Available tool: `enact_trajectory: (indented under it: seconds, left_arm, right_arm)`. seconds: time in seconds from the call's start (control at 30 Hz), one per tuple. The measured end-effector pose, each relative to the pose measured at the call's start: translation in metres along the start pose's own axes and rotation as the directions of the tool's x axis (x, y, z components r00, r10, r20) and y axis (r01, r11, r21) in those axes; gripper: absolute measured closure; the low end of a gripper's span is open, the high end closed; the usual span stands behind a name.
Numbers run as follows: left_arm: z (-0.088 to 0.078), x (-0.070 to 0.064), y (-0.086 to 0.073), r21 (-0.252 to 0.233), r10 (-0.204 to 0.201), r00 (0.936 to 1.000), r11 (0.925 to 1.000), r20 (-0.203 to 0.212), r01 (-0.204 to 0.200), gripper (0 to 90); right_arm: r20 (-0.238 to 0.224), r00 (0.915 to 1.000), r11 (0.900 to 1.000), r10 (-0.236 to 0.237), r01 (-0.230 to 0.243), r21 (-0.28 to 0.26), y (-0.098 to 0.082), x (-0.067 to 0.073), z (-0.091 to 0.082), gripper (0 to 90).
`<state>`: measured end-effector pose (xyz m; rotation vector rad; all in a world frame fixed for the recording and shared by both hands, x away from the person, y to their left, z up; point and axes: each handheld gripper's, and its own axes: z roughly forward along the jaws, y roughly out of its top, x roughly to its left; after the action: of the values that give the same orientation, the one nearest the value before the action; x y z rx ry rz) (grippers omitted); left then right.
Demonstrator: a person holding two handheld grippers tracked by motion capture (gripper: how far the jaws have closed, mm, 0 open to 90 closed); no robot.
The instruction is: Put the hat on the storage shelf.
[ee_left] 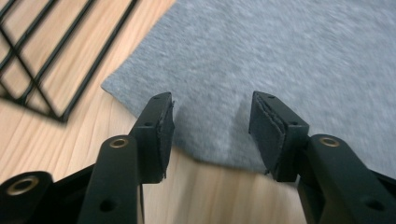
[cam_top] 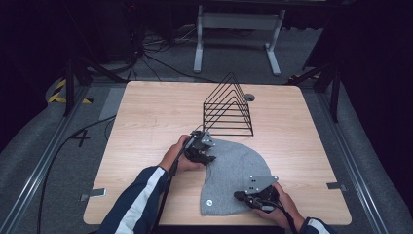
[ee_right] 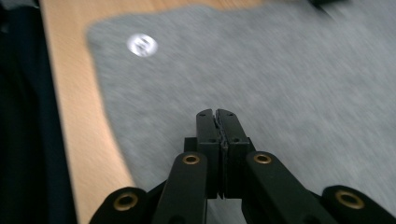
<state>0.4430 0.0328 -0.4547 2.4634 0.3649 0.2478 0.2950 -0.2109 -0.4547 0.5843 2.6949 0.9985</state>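
A grey knitted hat (cam_top: 234, 170) lies flat on the wooden table (cam_top: 146, 122), with a small round white label (cam_top: 208, 203) near its front left corner. My left gripper (cam_top: 207, 158) is at the hat's left edge. In the left gripper view its jaws (ee_left: 212, 126) stand open over that edge of the hat (ee_left: 280, 51), and the pads do not press on it. My right gripper (cam_top: 239, 196) is at the hat's front right. In the right gripper view it (ee_right: 215, 114) is shut above the grey fabric (ee_right: 280, 70), with nothing seen between the pads and the label (ee_right: 142, 45) ahead to the left.
A black wire rack (cam_top: 229, 109) with a triangular outline stands just behind the hat, close to the left gripper, and its bars (ee_left: 42, 56) appear in the left gripper view. A small round hole (cam_top: 249, 97) sits at the table's back. Bare wood lies left and right.
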Motion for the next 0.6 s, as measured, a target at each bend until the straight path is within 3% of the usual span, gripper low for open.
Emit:
enact_trajectory:
  seconds: [0.07,0.17,0.27,0.4,0.43,0.47,0.53,0.6]
  left_arm:
    - [-0.009,-0.006,-0.009,0.018,0.002,1.0000,0.9998,0.006,-0.002,51.2]
    - [-0.020,-0.021,-0.020,0.027,0.028,0.9993,0.9992,0.026,-0.029,52.9]
    - [-0.029,-0.041,-0.029,0.037,0.032,0.9983,0.9988,0.049,-0.033,53.8]
    - [-0.031,-0.062,-0.035,0.003,0.014,0.9942,0.9999,0.106,-0.014,54.4]
    - [-0.031,-0.069,-0.035,-0.003,0.006,0.9936,1.0000,0.113,-0.006,54.5]
    - [-0.031,-0.073,-0.033,0.002,0.003,0.9928,1.0000,0.120,-0.004,54.5]
    - [-0.030,-0.077,-0.032,0.002,0.002,0.9924,1.0000,0.123,-0.002,54.4]
    - [-0.026,-0.083,-0.028,-0.012,0.004,0.9911,0.9999,0.133,-0.002,54.7]
  right_arm:
    - [0.019,0.9994,1.000,0.028,-0.028,0.007,-0.004,-0.007,-0.002,89.7]
    - [0.097,0.9950,0.999,0.025,-0.028,0.033,-0.006,-0.014,-0.006,89.7]
    - [0.150,0.9871,0.997,0.056,-0.062,0.038,-0.008,-0.028,-0.007,89.7]
    - [0.223,0.9719,0.995,0.075,-0.086,0.040,-0.007,-0.049,-0.004,89.7]
    - [0.232,0.9696,0.995,0.079,-0.090,0.039,-0.007,-0.054,-0.003,89.7]
    - [0.264,0.9614,0.995,0.079,-0.093,0.041,-0.006,-0.064,-0.002,89.7]
    - [0.274,0.9580,0.994,0.083,-0.098,0.039,-0.005,-0.072,-0.001,89.7]
    - [0.310,0.9459,0.993,0.095,-0.111,0.036,-0.003,-0.085,0.003,89.7]
